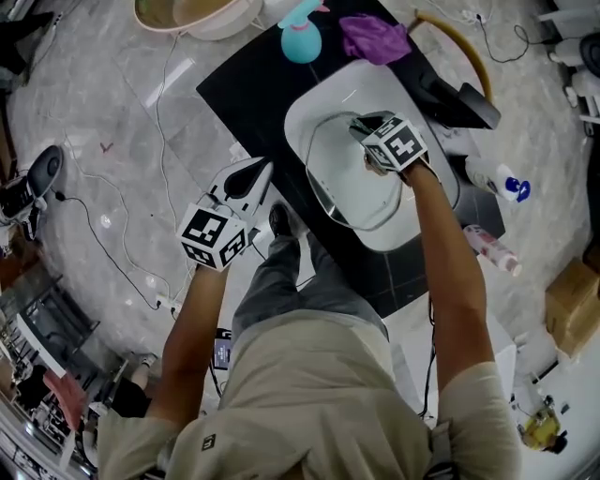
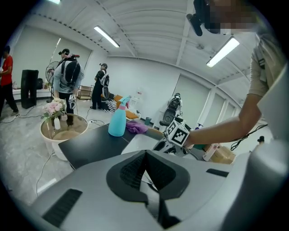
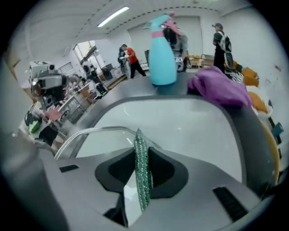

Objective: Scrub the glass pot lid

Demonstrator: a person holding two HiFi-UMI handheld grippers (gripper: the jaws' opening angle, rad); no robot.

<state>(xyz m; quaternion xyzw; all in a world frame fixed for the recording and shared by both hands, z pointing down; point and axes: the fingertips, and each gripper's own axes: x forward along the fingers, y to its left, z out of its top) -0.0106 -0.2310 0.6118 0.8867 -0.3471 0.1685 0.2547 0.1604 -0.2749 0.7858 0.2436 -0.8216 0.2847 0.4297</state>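
The glass pot lid (image 1: 349, 183), clear with a metal rim, lies in a white basin (image 1: 427, 187) on the black table. My right gripper (image 1: 364, 125) is over the lid's far part, shut on a green scouring pad (image 3: 142, 173) that stands on edge between the jaws. In the right gripper view the lid's rim (image 3: 90, 133) curves just ahead of the pad. My left gripper (image 1: 261, 171) hangs left of the basin near the table's edge, apart from the lid. Its jaws (image 2: 145, 155) are shut with nothing in them.
A teal spray bottle (image 1: 302, 37) and a purple cloth (image 1: 373, 37) sit at the table's far end. A beige tub (image 1: 192, 14) stands on the floor beyond. Bottles (image 1: 492, 248) lie right of the table, and cables (image 1: 112, 202) run across the floor at left.
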